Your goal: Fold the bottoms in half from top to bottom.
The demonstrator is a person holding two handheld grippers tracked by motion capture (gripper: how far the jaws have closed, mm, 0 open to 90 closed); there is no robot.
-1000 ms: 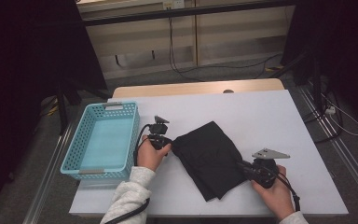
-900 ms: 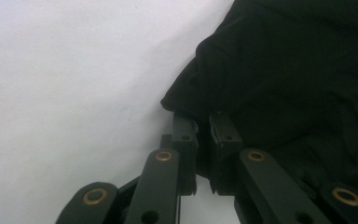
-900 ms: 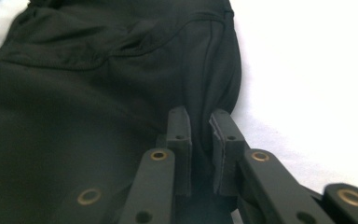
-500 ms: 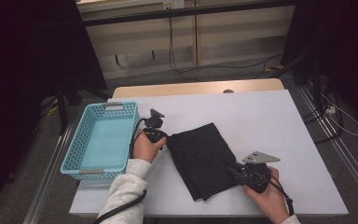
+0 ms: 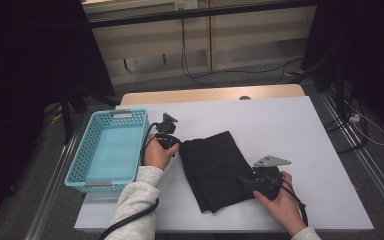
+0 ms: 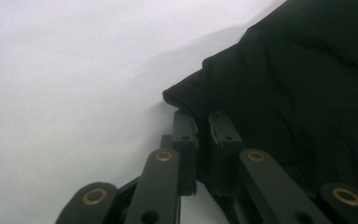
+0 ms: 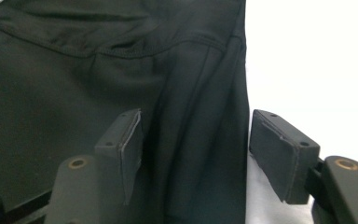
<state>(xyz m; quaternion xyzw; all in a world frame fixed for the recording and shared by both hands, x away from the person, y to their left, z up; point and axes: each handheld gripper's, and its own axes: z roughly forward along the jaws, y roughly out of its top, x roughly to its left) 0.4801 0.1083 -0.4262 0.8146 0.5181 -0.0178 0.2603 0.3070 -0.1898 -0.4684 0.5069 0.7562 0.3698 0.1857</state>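
Note:
A black folded cloth (image 5: 215, 167) lies on the white table (image 5: 290, 130), in front of the person. My left gripper (image 5: 176, 146) is at the cloth's upper left corner, and its jaws are shut on that corner of the cloth (image 6: 242, 93). My right gripper (image 5: 243, 182) is at the cloth's lower right edge. Its jaws have just been opening and now stand apart. A fold of the cloth (image 7: 200, 116) lies between the pads (image 7: 279, 149), which do not press on it.
A light blue mesh basket (image 5: 80, 160) stands at the table's left edge, close to my left hand. White tabletop stretches to the right and behind the cloth. Cables and dark stands are on the floor beyond the table.
The right gripper has shifted a little to the left along the cloth's edge and its jaws have opened off the cloth. The left gripper has kept its grip and place.

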